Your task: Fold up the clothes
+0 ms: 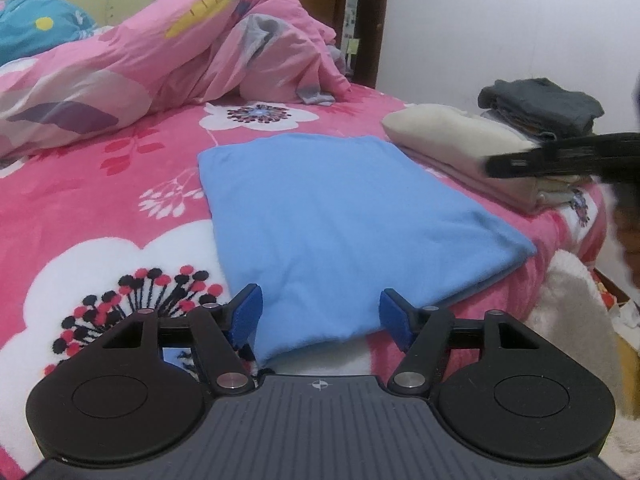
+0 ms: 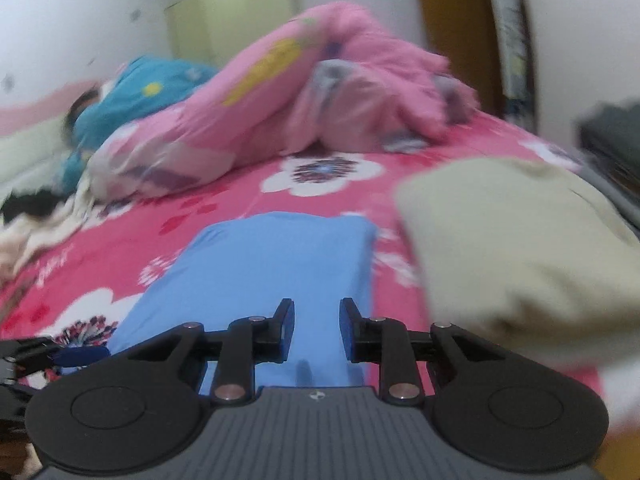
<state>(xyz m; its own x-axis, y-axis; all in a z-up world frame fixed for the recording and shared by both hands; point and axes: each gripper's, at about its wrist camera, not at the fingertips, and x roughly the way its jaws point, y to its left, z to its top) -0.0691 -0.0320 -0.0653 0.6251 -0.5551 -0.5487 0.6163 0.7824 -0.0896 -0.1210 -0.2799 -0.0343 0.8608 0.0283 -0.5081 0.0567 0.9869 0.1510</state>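
A light blue folded garment (image 1: 340,216) lies flat on the pink flowered bedspread (image 1: 100,184). My left gripper (image 1: 320,314) stands wide open at the garment's near end, one blue pad on each side of it and the cloth between them. In the right wrist view the same blue garment (image 2: 272,264) lies under my right gripper (image 2: 317,328), whose jaws stand a narrow gap apart with blue cloth showing through; a small crease sits just below them. That view is blurred. The right gripper (image 1: 520,164) also shows side-on at the right, the left gripper (image 2: 76,354) at the lower left.
A crumpled pink quilt (image 1: 180,48) fills the back of the bed. A folded beige stack (image 1: 452,140) and dark folded clothes (image 1: 540,100) lie to the right of the garment. Teal bedding (image 2: 140,92) is at the far left. The bed's edge drops off at right, by a white fluffy cloth (image 1: 572,304).
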